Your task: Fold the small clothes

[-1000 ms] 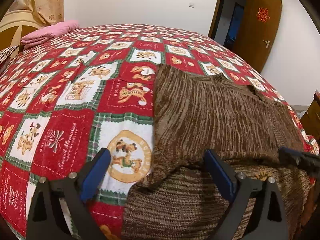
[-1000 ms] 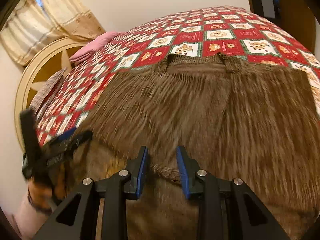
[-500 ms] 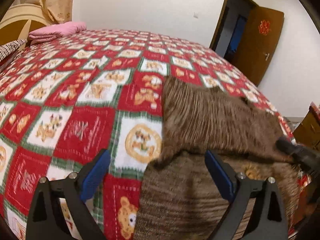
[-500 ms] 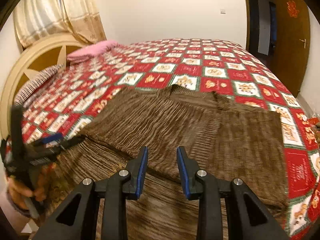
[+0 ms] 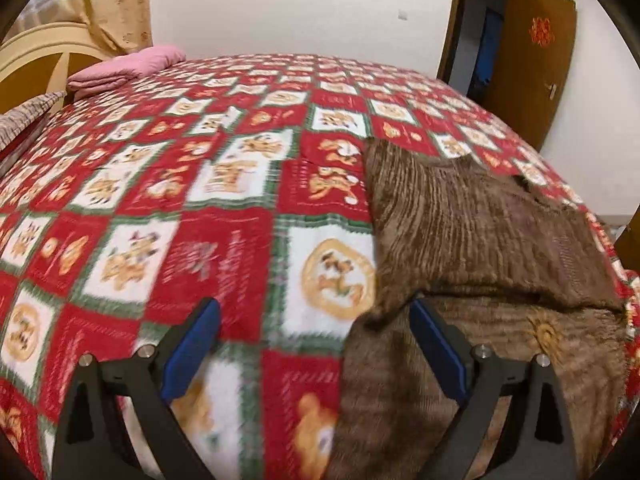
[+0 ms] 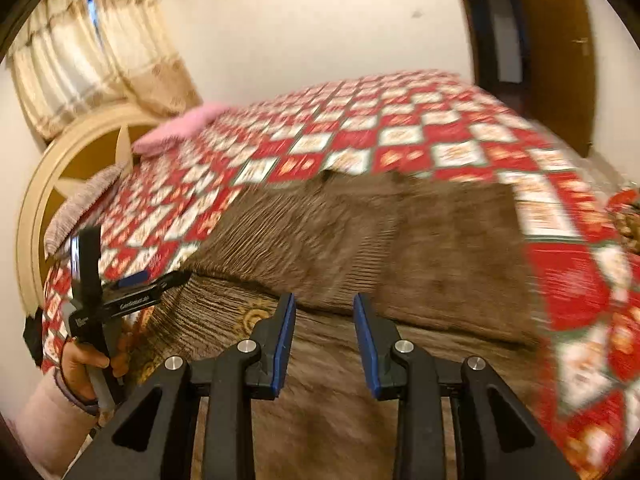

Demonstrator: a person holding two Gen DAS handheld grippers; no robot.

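A brown knitted garment (image 5: 480, 232) lies on the red checked bedspread (image 5: 160, 208), its far part folded over the near part with the fold edge running across. My left gripper (image 5: 314, 344) is open wide above the garment's left edge, with nothing gripped. In the right wrist view the garment (image 6: 360, 240) fills the middle. My right gripper (image 6: 325, 340) hangs above its near part with the jaws opening and nothing between them. The left gripper (image 6: 156, 280) shows at the left of that view, held by a hand (image 6: 88, 360).
A folded pink blanket (image 5: 128, 68) and a striped pillow (image 5: 20, 120) lie by the cream headboard (image 5: 36, 60) at the far left. A brown door (image 5: 536, 60) stands open at the far right. Bare bedspread stretches left of and beyond the garment.
My right gripper let go of the strand of fabric it was pinching, then rose and drew back from the garment. It has left the left wrist view. The left gripper has shifted only slightly.
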